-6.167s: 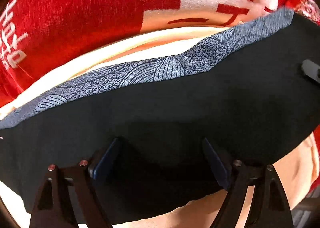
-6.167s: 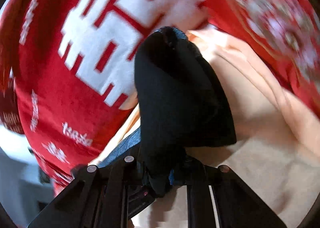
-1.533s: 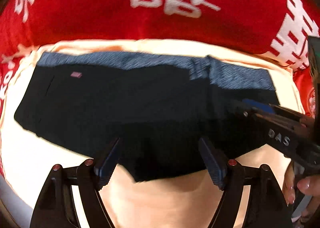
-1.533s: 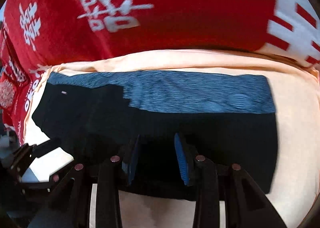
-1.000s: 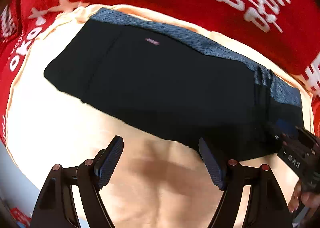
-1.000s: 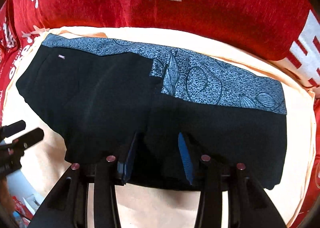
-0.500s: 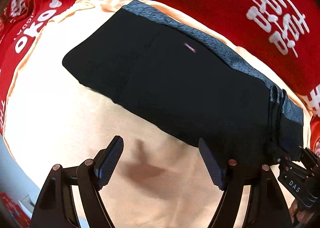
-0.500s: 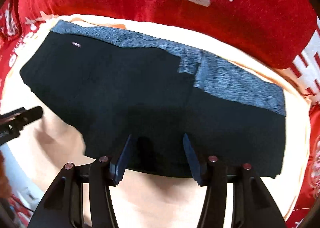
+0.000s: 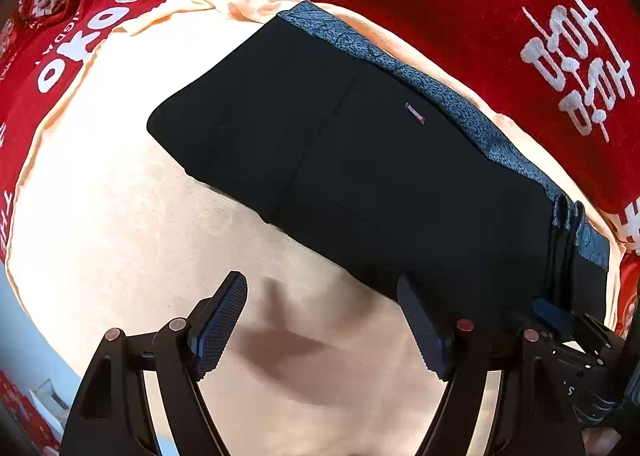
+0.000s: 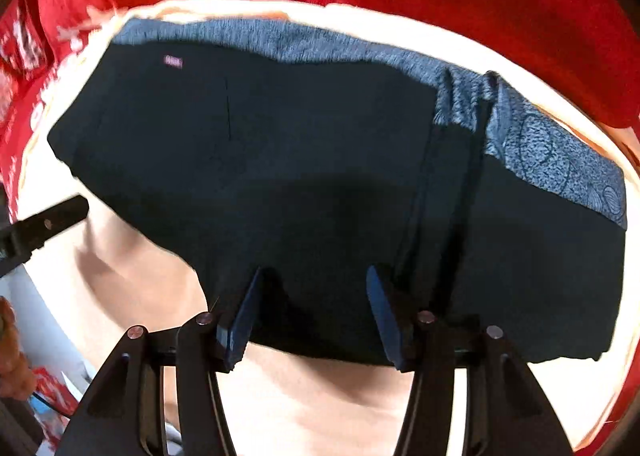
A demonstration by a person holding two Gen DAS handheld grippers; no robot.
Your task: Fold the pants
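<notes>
Both grippers' jaws gape empty, left gripper (image 9: 322, 330) off the pants (image 9: 360, 176), right gripper (image 10: 310, 310) over their near edge, lining up a fold.

Both wrist cameras look steeply down, close above the folded black pants with grey patterned waistband (image 9: 360, 160) (image 10: 320, 160), which both views share.
</notes>
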